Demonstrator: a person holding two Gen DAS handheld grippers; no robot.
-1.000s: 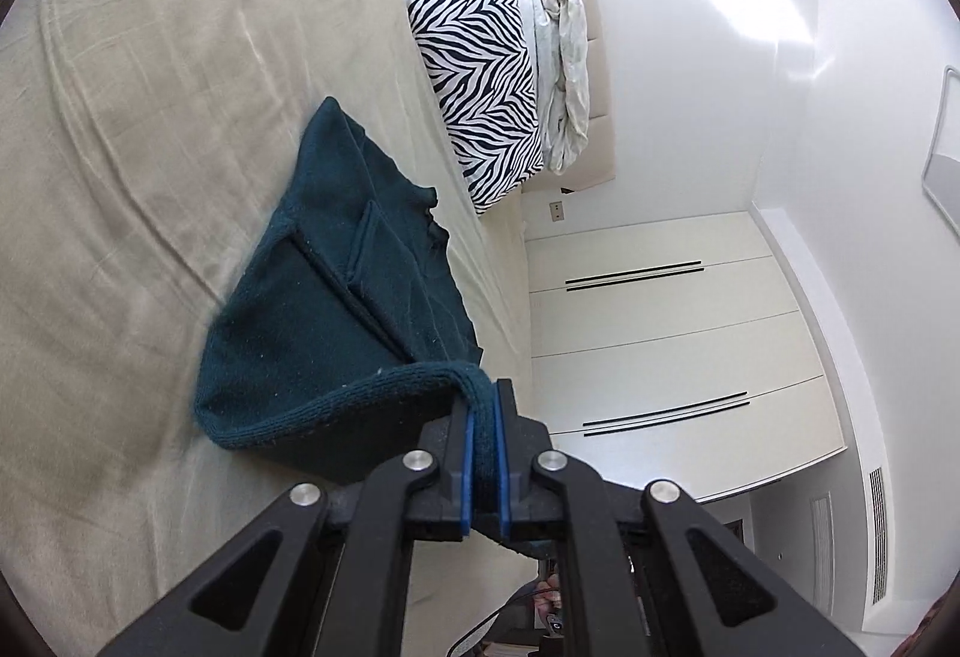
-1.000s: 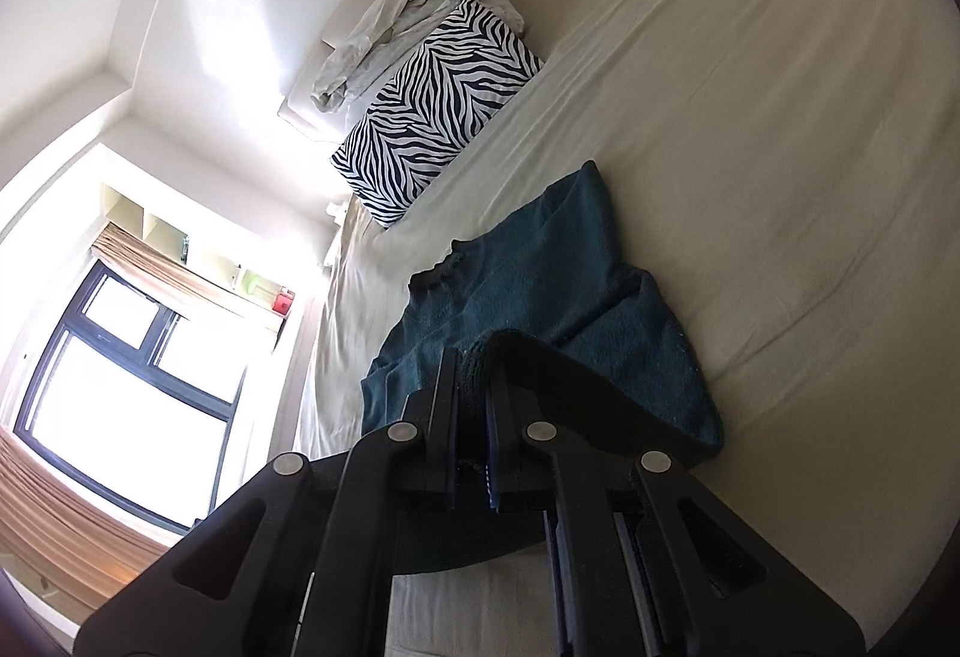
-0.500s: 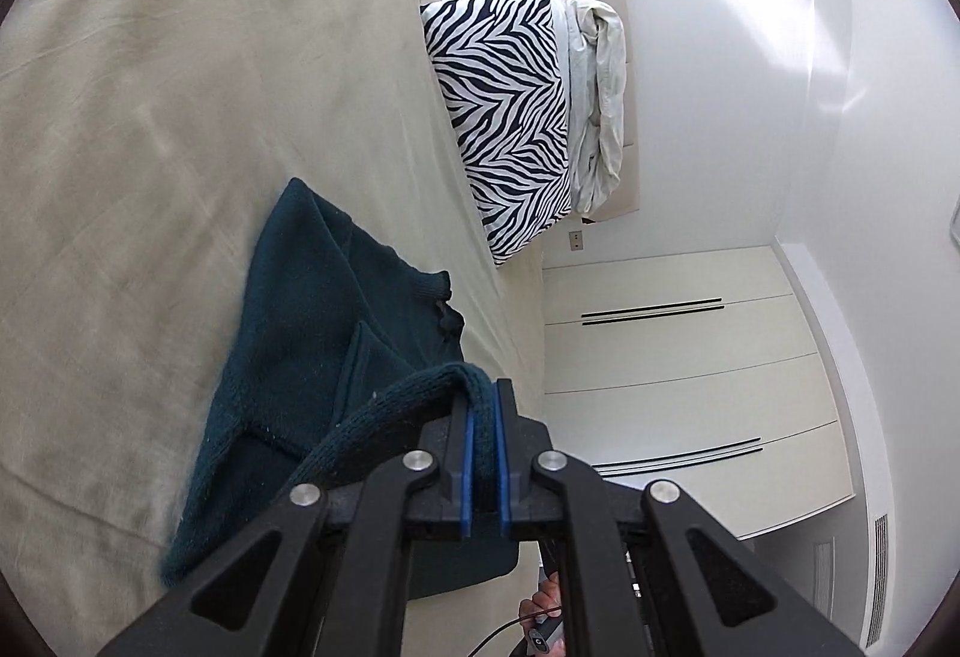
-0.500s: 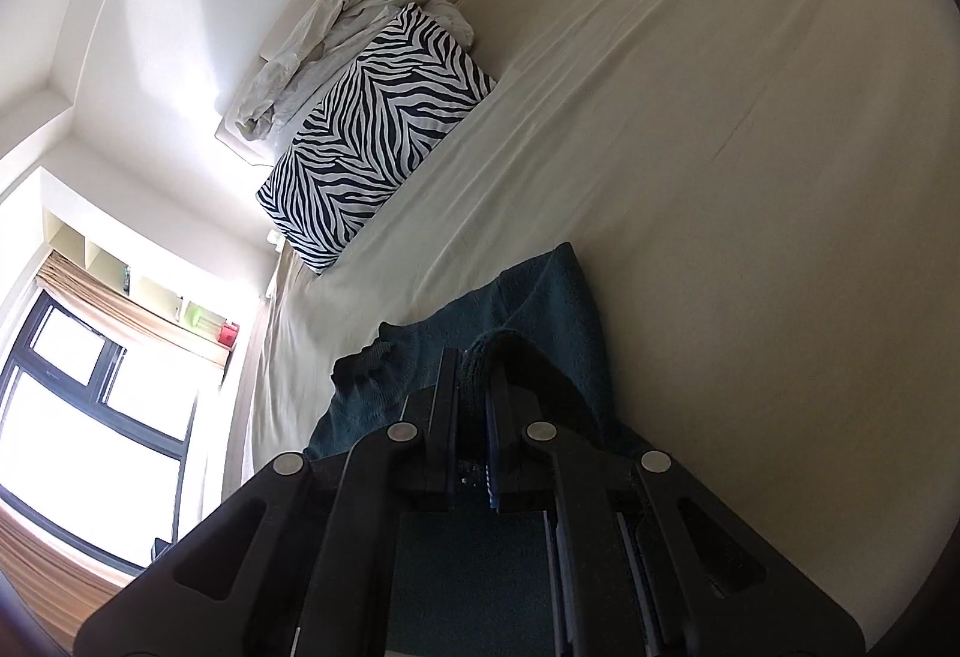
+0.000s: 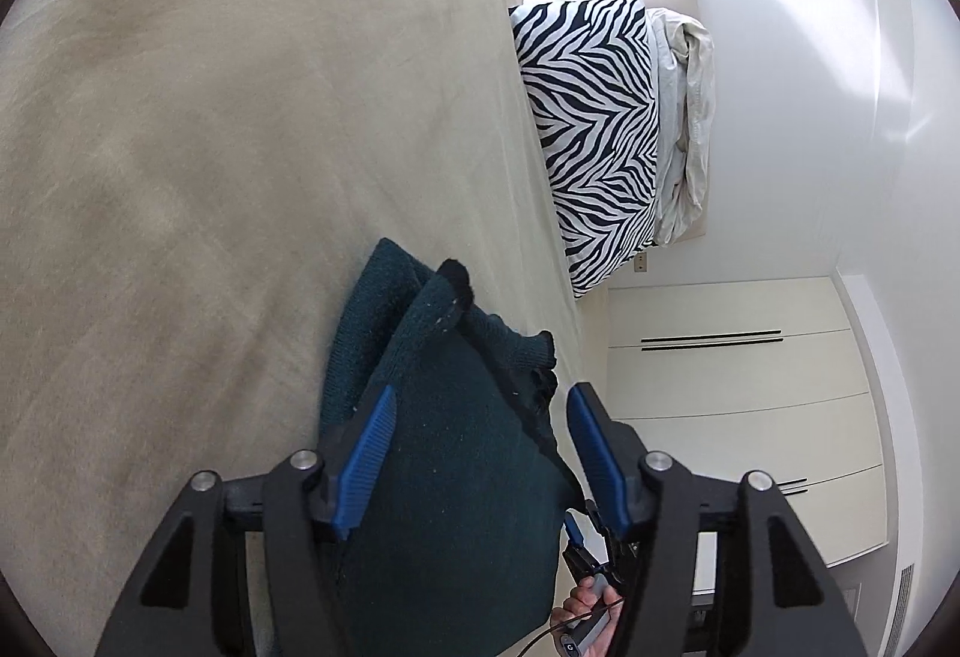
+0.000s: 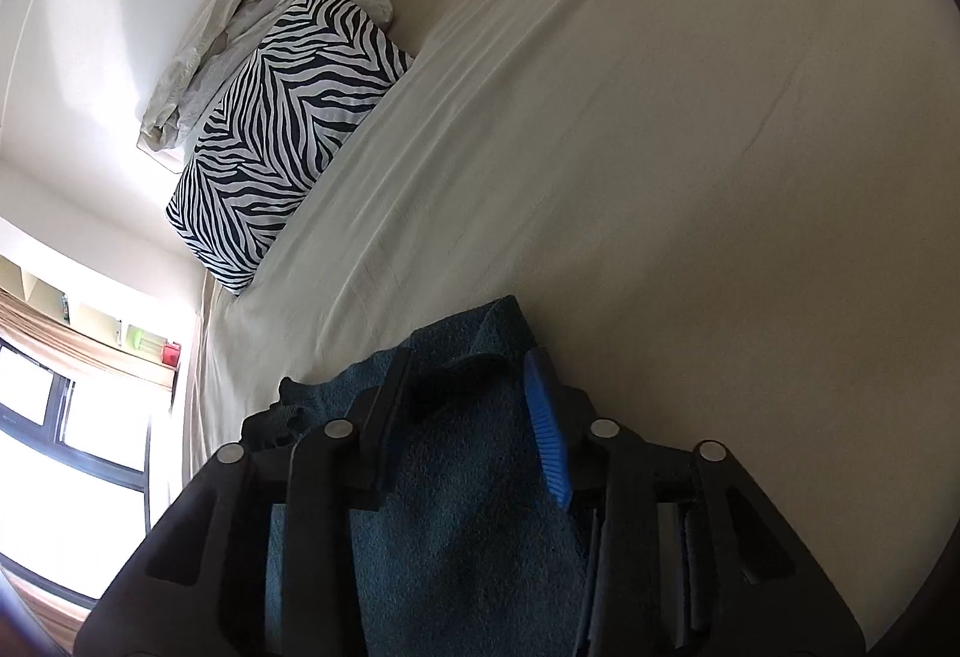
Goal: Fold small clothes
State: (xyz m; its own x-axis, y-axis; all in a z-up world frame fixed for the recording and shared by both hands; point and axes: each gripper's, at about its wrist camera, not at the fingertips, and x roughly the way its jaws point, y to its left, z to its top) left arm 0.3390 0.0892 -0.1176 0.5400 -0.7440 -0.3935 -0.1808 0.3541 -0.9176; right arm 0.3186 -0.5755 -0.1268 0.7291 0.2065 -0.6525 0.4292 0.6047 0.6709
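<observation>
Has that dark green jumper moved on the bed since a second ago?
Yes. The dark green jumper has been drawn toward the camera, away from the zebra pillow, and folded over. Both the left gripper and right gripper have just opened, releasing it.

Left tool (image 5: 480, 405) just opened above teal sweater (image 5: 444, 477).

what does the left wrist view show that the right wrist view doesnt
Only the left wrist view shows the white wardrobe doors, a wall socket and a hand holding the other handle. Only the right wrist view shows the window and the shelf above it. Both show the dark teal knit garment lying folded on the beige sheet, the zebra pillow, the crumpled pale bedding, and blue-padded fingers spread apart, gripping nothing.
</observation>
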